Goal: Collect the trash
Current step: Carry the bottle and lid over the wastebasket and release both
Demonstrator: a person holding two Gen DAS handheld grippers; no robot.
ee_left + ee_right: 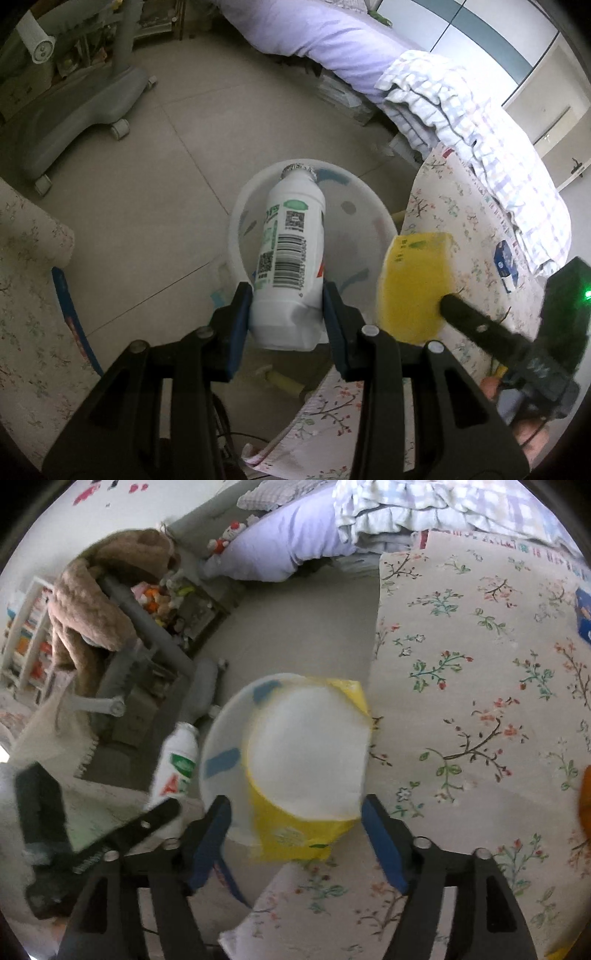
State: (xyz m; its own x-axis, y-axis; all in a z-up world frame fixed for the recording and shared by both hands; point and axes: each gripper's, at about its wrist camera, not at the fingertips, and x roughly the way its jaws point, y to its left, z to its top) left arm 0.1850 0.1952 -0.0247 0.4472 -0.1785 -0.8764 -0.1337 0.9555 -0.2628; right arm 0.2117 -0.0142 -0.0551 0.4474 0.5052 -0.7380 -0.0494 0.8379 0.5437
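Bedroom floor's got the white bin beside my floral-cloth table. My left gripper pinches a white bottle over it; my right gripper is spread, yellow pack loose between its pads above the bin.

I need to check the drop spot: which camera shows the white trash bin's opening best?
The right wrist view: the white trash bin sits centred, though the yellow packet between the right gripper's open jaws overlaps it. In the left wrist view the white bottle, clamped by the left gripper, hides much of it.
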